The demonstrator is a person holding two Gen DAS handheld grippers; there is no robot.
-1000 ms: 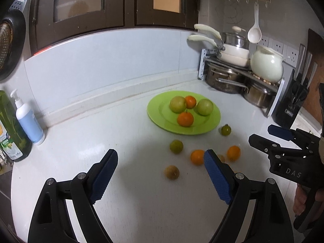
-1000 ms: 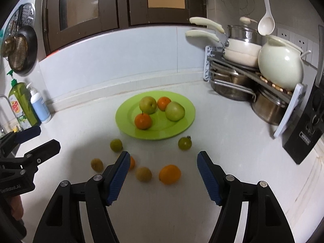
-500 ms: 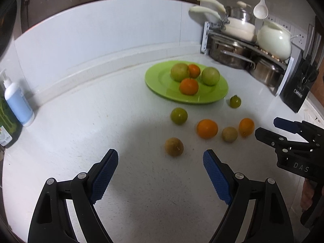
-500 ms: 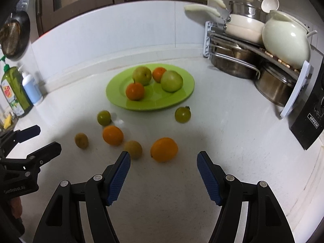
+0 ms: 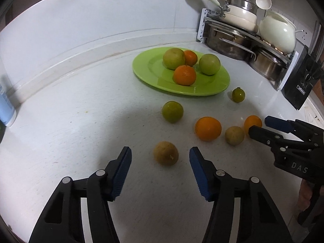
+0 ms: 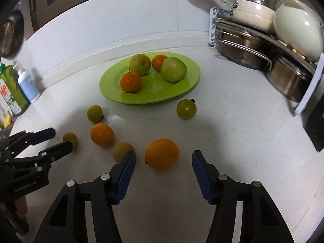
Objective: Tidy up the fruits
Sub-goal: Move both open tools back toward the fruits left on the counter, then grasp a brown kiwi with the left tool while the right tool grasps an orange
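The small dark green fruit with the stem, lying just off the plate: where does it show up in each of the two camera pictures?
Left wrist view: the small dark green fruit lies right of centre, just off the near right rim of the green plate.
Right wrist view: the same fruit lies a little right of centre, just below the plate's near right rim.
Shared landmark: the green plate holding four fruits.

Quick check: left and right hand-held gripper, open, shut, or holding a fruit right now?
Left hand-held gripper: open, jaws closing around the brownish fruit, pads not touching it.
Right hand-held gripper: open, jaws closing around the orange, not gripped.
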